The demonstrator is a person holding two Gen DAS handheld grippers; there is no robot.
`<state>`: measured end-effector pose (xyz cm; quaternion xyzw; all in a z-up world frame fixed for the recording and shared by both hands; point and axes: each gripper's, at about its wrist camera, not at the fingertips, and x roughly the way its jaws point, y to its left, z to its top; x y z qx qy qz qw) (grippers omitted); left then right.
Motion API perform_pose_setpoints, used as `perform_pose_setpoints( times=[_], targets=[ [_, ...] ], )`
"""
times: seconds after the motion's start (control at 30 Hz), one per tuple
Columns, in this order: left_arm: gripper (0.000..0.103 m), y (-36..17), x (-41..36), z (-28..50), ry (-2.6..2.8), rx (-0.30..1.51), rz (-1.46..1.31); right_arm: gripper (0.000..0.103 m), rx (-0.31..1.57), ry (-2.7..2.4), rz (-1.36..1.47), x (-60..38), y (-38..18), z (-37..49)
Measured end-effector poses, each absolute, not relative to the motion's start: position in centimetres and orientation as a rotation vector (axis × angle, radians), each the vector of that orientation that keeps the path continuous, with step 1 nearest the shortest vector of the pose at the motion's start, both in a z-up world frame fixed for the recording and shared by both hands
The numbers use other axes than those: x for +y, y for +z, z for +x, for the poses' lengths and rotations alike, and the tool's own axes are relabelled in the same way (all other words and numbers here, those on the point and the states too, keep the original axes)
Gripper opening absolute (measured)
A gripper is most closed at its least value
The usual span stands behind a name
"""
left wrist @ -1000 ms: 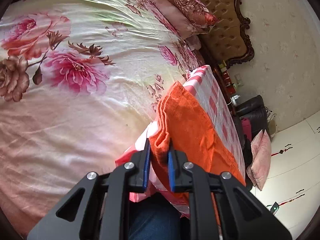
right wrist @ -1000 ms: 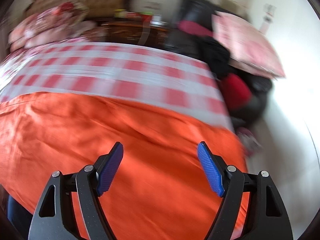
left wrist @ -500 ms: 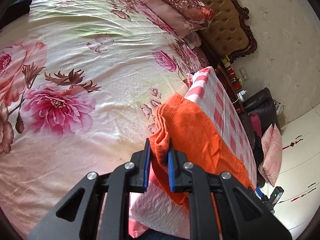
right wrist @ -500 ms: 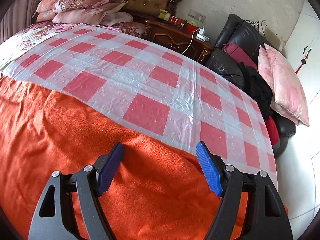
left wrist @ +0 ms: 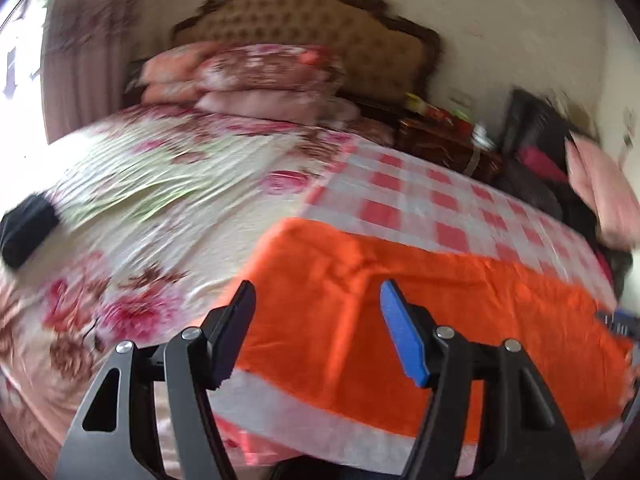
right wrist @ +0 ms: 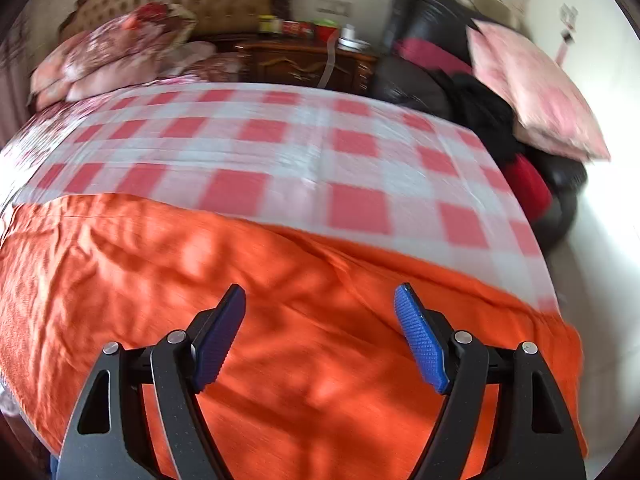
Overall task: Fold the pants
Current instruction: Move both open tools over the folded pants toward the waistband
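Orange pants (left wrist: 420,312) lie spread flat on a red-and-white checked sheet (left wrist: 420,200) at the near edge of the bed. My left gripper (left wrist: 316,328) hovers over their left end, its jaws opening, with nothing pressed between the blue pads. In the right wrist view the same orange pants (right wrist: 280,300) fill the lower half, wrinkled and sunlit. My right gripper (right wrist: 320,336) stands open above their middle, holding nothing. Its tip (left wrist: 618,320) shows at the right edge of the left wrist view.
A floral bedsheet (left wrist: 160,208) covers the bed to the left, with a dark object (left wrist: 28,232) on it. Pillows (left wrist: 248,80) are stacked at the tufted headboard (left wrist: 312,32). A wooden nightstand (right wrist: 304,64), a black chair (right wrist: 432,60) and a pink cushion (right wrist: 532,92) stand to the right.
My left gripper has let go of the bunched orange fabric, opened, rolled upright and lifted away. The pants now lie flat. The right gripper stays open and has shifted slightly.
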<state>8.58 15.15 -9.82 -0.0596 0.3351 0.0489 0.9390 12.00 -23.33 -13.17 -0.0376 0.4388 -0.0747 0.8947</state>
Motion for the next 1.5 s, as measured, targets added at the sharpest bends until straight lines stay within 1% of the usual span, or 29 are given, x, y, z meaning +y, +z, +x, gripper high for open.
perform_pose_setpoints(
  times=[0.07, 0.13, 0.17, 0.2, 0.27, 0.3, 0.33, 0.37, 0.43, 0.57, 0.8, 0.87, 0.93, 0.97, 1.03, 1.13, 1.2, 1.27, 1.3, 1.33, 1.37, 1.4, 1.43, 1.5],
  targets=[
    [0.066, -10.5, 6.9, 11.4, -0.022, 0.74, 0.061, 0.074, 0.929, -0.187, -0.05, -25.5, -13.4, 11.6],
    [0.064, -11.1, 1.3, 13.7, -0.139, 0.793, 0.092, 0.074, 0.937, -0.215, -0.032, -27.4, -13.7, 11.3],
    [0.06, -11.2, -1.8, 15.3, -0.216, 0.817, 0.083, 0.074, 0.947, -0.231, -0.017, -28.7, -14.0, 11.2],
    [0.053, -11.4, -4.0, 16.3, -0.248, 0.821, 0.086, 0.074, 0.952, -0.239, -0.004, -29.6, -14.2, 11.2],
    [0.045, -11.8, -8.7, 18.8, -0.294, 0.839, 0.121, 0.074, 0.955, -0.26, 0.03, -31.5, -14.6, 11.1],
    [0.035, -12.3, -10.6, 20.1, -0.323, 0.865, 0.131, 0.074, 0.958, -0.262, 0.057, -32.6, -14.9, 11.1],
    [0.031, -12.8, -12.2, 21.1, -0.336, 0.891, 0.143, 0.074, 0.96, -0.258, 0.075, -33.4, -15.1, 11.1],
    [0.031, -13.6, -13.8, 21.9, -0.339, 0.923, 0.167, 0.073, 0.961, -0.243, 0.097, -34.1, -15.4, 11.1],
    [0.026, -14.8, -15.7, 22.7, -0.323, 0.959, 0.202, 0.072, 0.956, -0.234, 0.088, -34.3, -15.6, 11.2],
    [0.026, -15.7, -18.1, 23.5, -0.288, 0.949, 0.27, 0.073, 0.929, -0.233, 0.07, -34.5, -16.0, 11.4],
    [0.027, -15.7, -19.8, 26.0, -0.281, 0.971, 0.245, 0.073, 0.925, -0.252, 0.083, -35.4, -16.0, 12.8],
    [0.032, -15.0, -19.3, 25.5, -0.282, 0.941, 0.208, 0.073, 0.926, -0.251, 0.08, -35.4, -16.1, 12.9],
    [0.053, -13.9, -18.1, 24.5, -0.294, 0.892, 0.156, 0.073, 0.926, -0.252, 0.075, -35.4, -16.0, 12.9],
    [0.055, -13.5, -17.0, 23.6, -0.283, 0.865, 0.144, 0.073, 0.926, -0.254, 0.072, -35.3, -16.0, 12.9],
    [0.056, -13.3, -14.6, 22.7, -0.255, 0.853, 0.134, 0.074, 0.925, -0.257, 0.068, -35.3, -16.1, 13.1],
    [0.056, -13.7, -6.5, 21.3, -0.13, 0.835, 0.019, 0.075, 0.921, -0.268, 0.053, -35.0, -16.1, 13.0],
    [0.056, -14.1, -1.0, 20.4, 0.015, 0.827, 0.004, 0.077, 0.919, -0.286, 0.029, -34.6, -16.1, 13.1],
    [0.056, -15.2, 4.9, 19.7, 0.106, 0.882, -0.049, 0.078, 0.919, -0.297, 0.02, -34.5, -16.1, 13.1],
    [0.056, -16.1, 7.8, 19.5, 0.127, 0.939, -0.077, 0.079, 0.919, -0.304, 0.014, -34.5, -16.1, 13.1],
    [0.058, -16.7, 10.0, 19.2, 0.152, 0.968, -0.076, 0.079, 0.918, -0.307, 0.011, -34.4, -16.1, 13.1],
    [0.063, -17.0, 11.8, 18.9, 0.161, 0.962, -0.074, 0.08, 0.917, -0.315, 0.003, -34.3, -16.1, 13.1],
    [0.069, -17.1, 13.8, 18.5, 0.184, 0.952, -0.069, 0.08, 0.916, -0.32, -0.004, -34.2, -16.1, 13.1],
    [0.078, -17.3, 15.7, 18.4, 0.211, 0.95, -0.076, 0.08, 0.915, -0.327, -0.014, -34.1, -16.1, 13.1],
    [0.078, -17.4, 19.8, 18.0, 0.301, 0.945, -0.119, 0.082, 0.915, -0.341, -0.03, -33.9, -16.1, 13.1]
  ],
)
